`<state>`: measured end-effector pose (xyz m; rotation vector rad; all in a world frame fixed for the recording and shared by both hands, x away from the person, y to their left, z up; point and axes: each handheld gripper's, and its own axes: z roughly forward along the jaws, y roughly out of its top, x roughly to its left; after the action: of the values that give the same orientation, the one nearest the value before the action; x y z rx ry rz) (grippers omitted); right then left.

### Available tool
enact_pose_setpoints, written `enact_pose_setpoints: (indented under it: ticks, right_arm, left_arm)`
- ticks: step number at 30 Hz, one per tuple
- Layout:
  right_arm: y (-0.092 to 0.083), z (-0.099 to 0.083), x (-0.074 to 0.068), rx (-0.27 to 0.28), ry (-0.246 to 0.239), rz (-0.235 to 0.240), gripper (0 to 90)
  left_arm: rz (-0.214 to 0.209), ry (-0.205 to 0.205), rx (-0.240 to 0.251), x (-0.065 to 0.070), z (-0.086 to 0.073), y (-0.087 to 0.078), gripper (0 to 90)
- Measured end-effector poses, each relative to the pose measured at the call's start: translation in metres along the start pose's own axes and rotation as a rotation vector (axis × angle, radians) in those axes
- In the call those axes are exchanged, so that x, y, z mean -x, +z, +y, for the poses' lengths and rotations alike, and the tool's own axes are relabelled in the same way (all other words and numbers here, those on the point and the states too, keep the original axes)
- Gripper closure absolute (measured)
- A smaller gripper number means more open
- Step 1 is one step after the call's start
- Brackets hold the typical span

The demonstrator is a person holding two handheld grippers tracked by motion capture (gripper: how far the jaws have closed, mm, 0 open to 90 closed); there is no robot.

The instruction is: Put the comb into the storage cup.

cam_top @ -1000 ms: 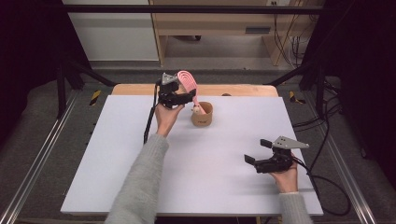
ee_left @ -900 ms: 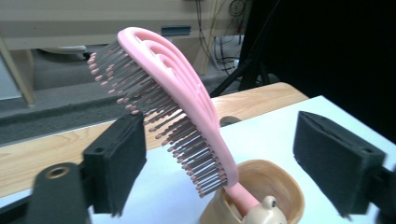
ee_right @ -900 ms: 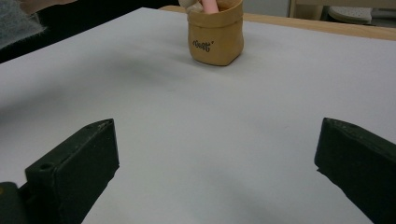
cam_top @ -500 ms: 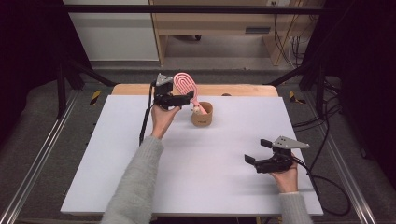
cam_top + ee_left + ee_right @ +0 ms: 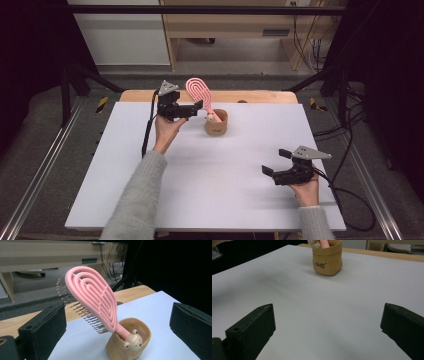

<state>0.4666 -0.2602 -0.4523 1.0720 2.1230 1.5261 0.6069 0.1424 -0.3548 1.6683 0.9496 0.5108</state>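
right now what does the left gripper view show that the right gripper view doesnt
Left gripper view alone: the pink hairbrush's looped head with its dark bristles, leaning up out of the pot, and the small bear face on the pot's rim, framed by the left gripper's wide-open jaws, which have just been opening. Right gripper view alone: the dark lettering on the pot's side and a broad stretch of the white tabletop between the right gripper's open jaws. Both: the tan pot with the pink handle in it.

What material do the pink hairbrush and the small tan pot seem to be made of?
The pink hairbrush looks like moulded plastic: smooth, slightly glossy, with open curved ribs. The tan pot looks like glazed ceramic or resin shaped as a folded bag, judging by its soft sheen and rounded rim; which one is unclear.
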Motion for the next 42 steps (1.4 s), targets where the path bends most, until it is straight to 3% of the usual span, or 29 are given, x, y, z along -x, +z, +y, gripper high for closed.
enact_pose_setpoints:
  ticks: [17, 42]
  right_arm:
    - [0.001, 0.0, 0.0, -0.006, -0.006, -0.003, 0.2]
    - [0.001, -0.001, 0.0, -0.004, -0.009, -0.007, 0.2]
  left_arm:
    - [-0.048, 0.039, 0.008, -0.005, -0.015, -0.043, 0.1]
    - [-0.115, 0.072, 0.006, -0.008, -0.057, -0.091, 0.3]
